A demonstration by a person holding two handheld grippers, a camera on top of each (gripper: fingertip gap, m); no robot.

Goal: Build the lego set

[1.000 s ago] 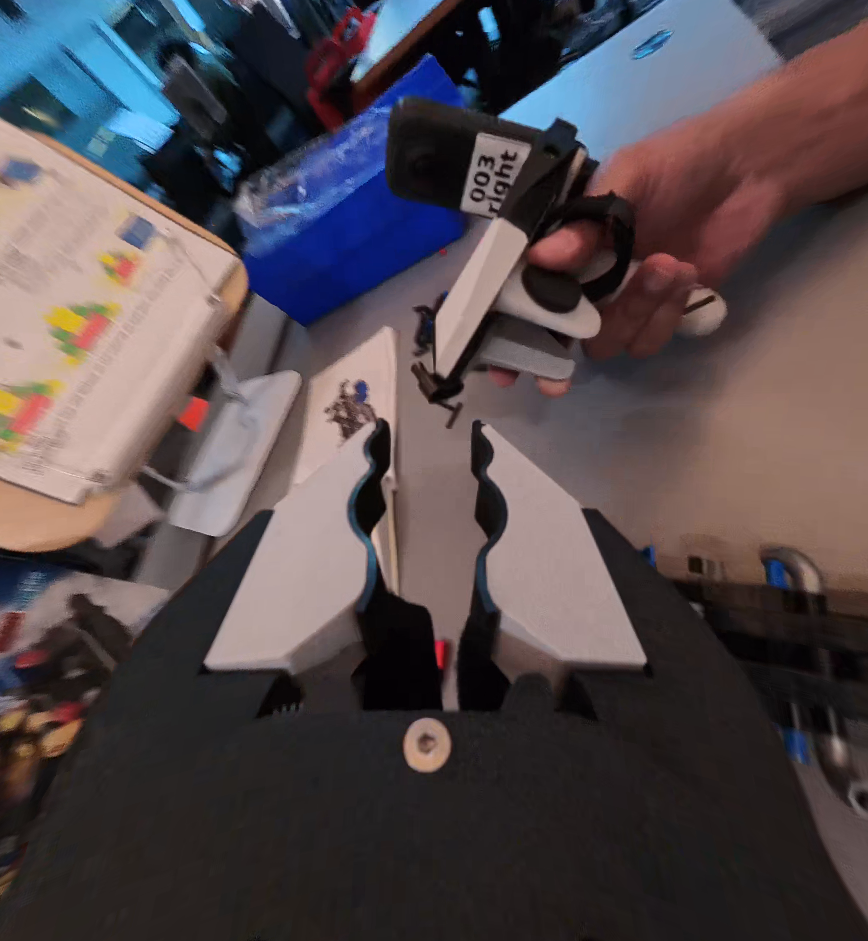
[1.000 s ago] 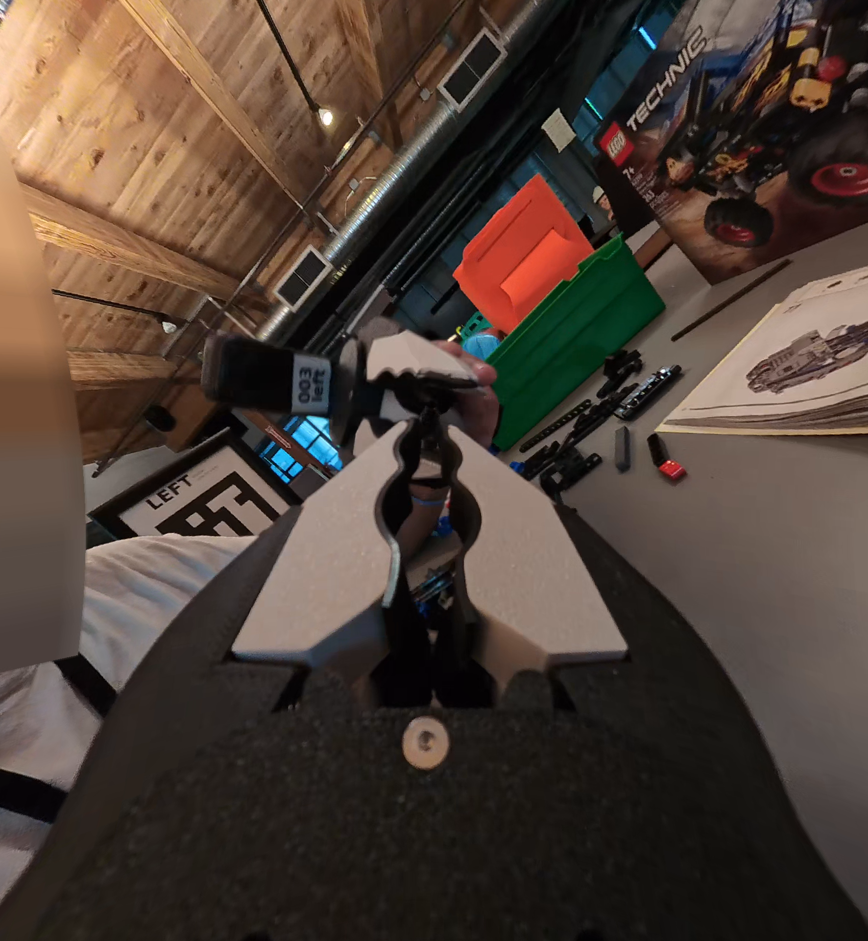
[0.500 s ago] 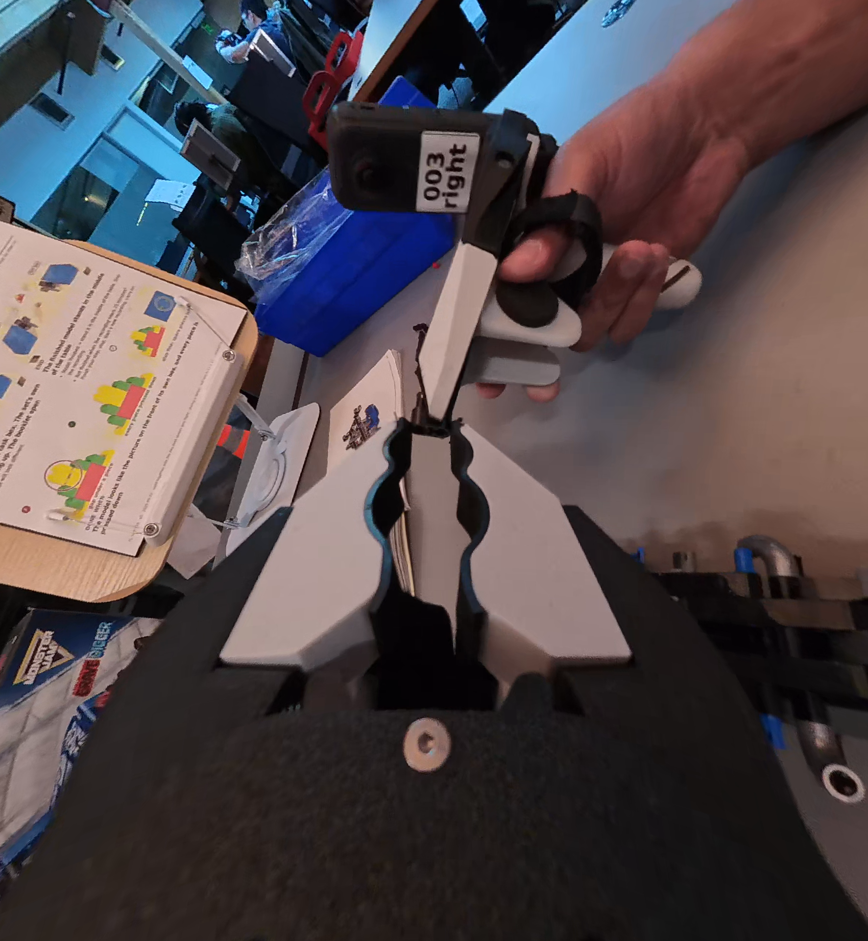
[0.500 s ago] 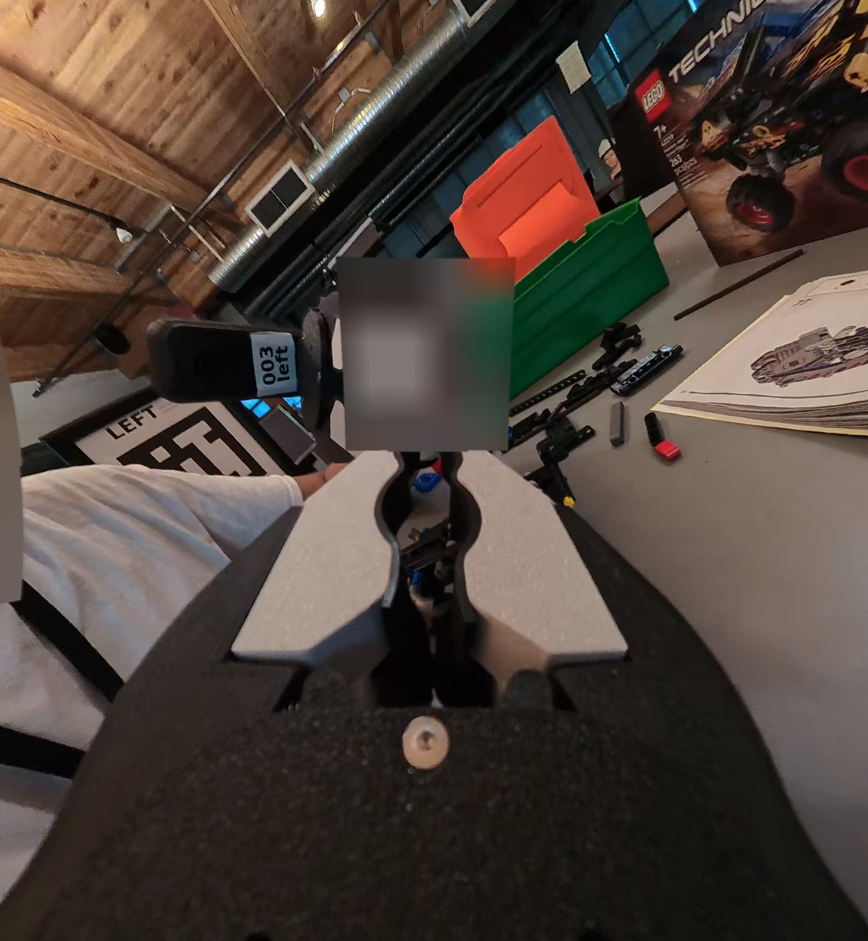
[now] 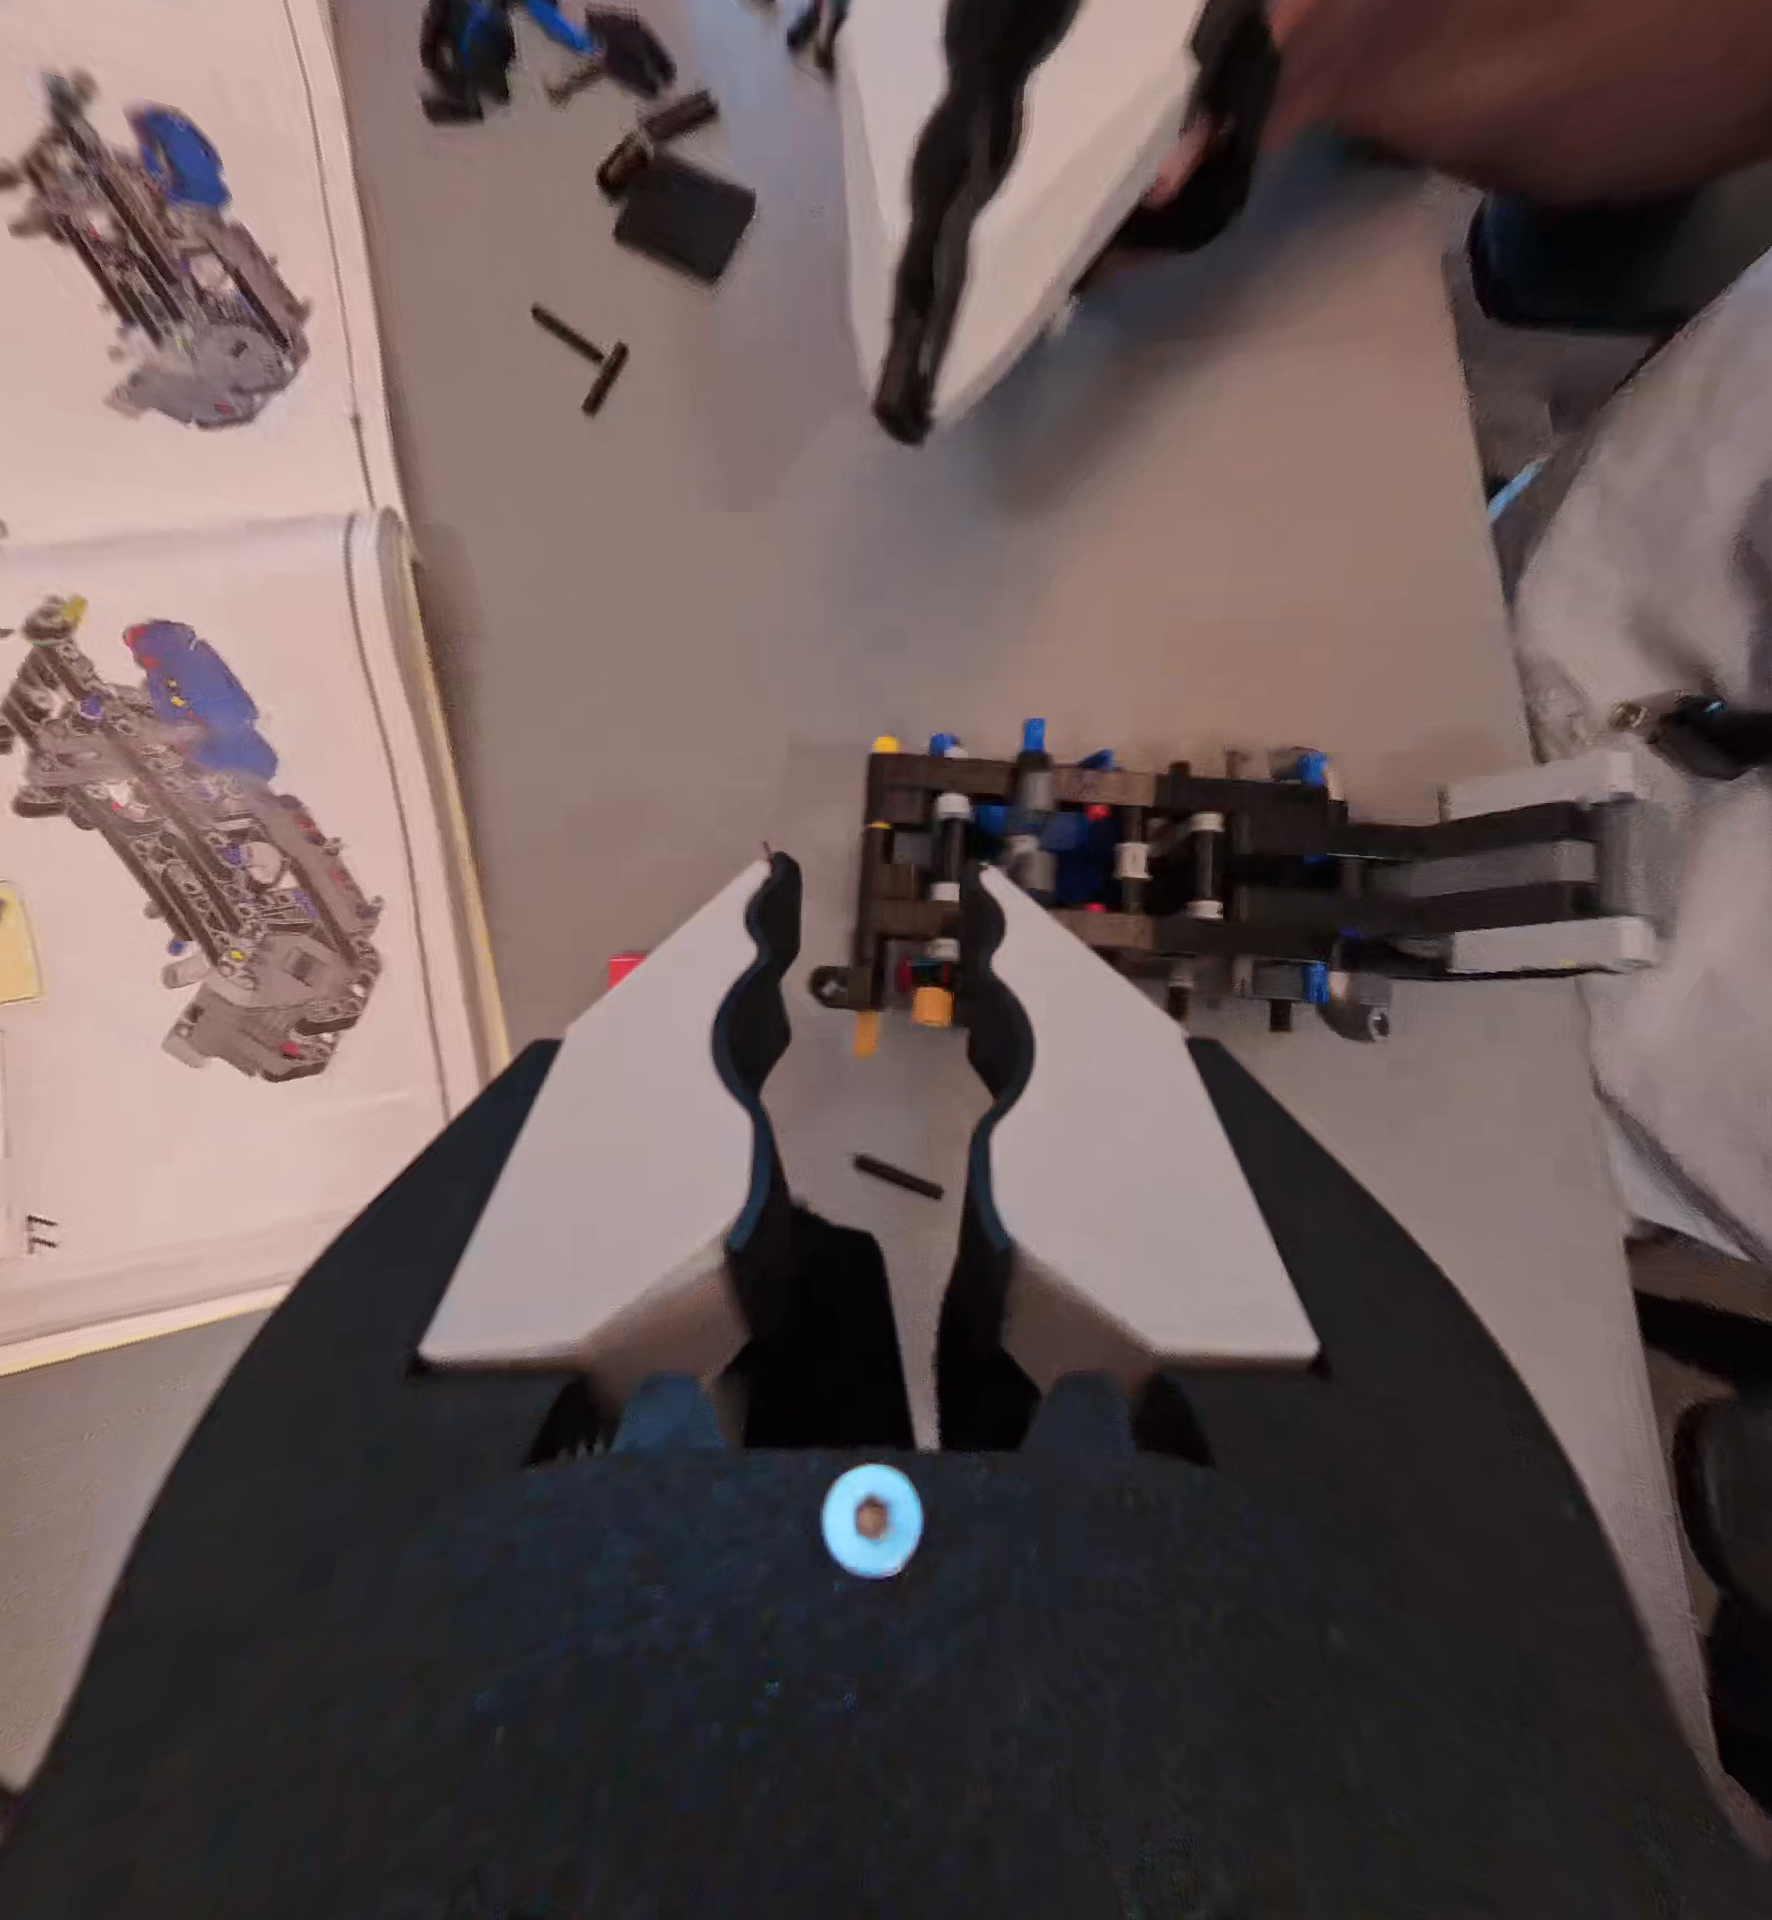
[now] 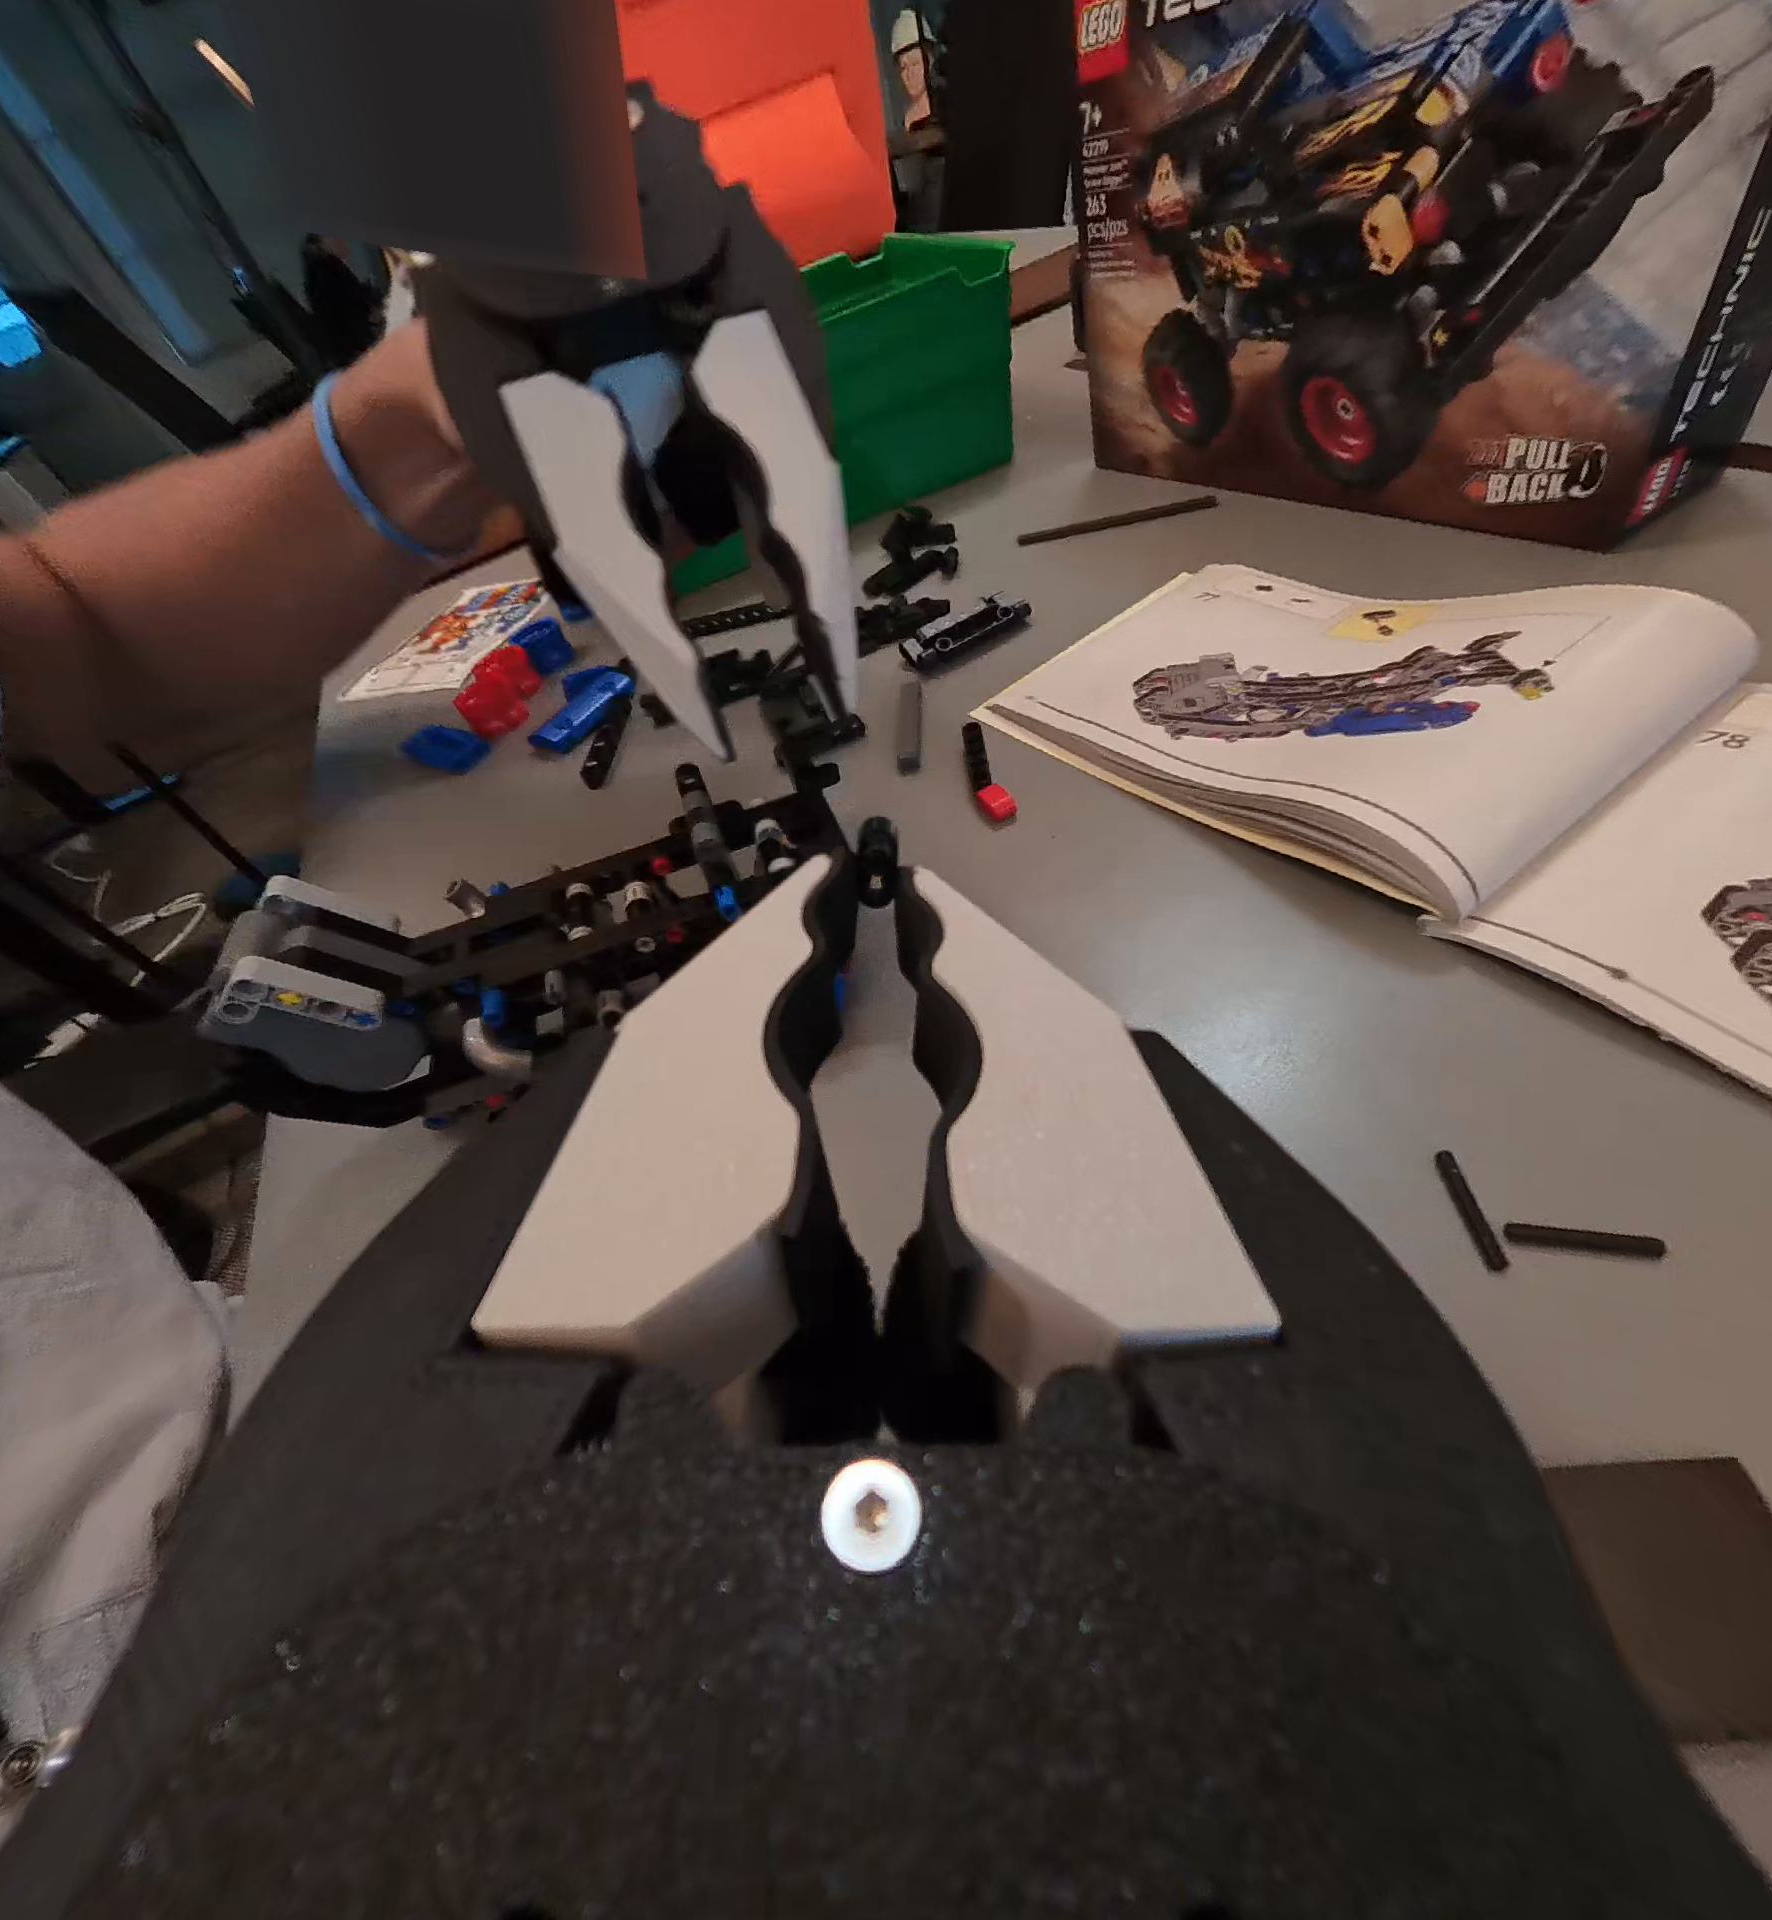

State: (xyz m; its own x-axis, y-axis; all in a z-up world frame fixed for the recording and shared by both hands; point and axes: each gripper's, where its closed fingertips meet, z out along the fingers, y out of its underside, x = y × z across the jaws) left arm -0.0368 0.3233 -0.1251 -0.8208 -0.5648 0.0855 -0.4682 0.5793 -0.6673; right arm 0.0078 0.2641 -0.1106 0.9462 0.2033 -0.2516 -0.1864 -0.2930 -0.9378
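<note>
The partly built black Lego chassis (image 5: 1121, 862) with blue, grey and white pins lies on the grey table near the front edge. My left gripper (image 5: 877, 883) is open and empty, its fingertips straddling the chassis's left end just above it. A small black pin (image 5: 897, 1176) lies on the table between its fingers. My right gripper (image 6: 874, 871) is shut on a small black connector piece (image 6: 875, 850), held just right of the chassis (image 6: 591, 914). In the right wrist view the left gripper (image 6: 783, 732) hangs open over the chassis. The right gripper (image 5: 903, 405) shows blurred in the left wrist view.
An open instruction booklet (image 6: 1381, 727) lies to the right, the Lego box (image 6: 1381, 260) and a green bin (image 6: 913, 364) behind. Loose black, blue and red parts (image 6: 508, 686) are scattered beyond the chassis. Two black axles (image 6: 1547, 1231) lie on the table. A person's white shirt (image 6: 51, 1299) is at the table edge. My hands' fingertips stand some 8 cm from each other.
Both grippers have come down from facing each other in the air to point at the table. The left jaws, narrowed around the right gripper's tip, have opened wide over the chassis.
</note>
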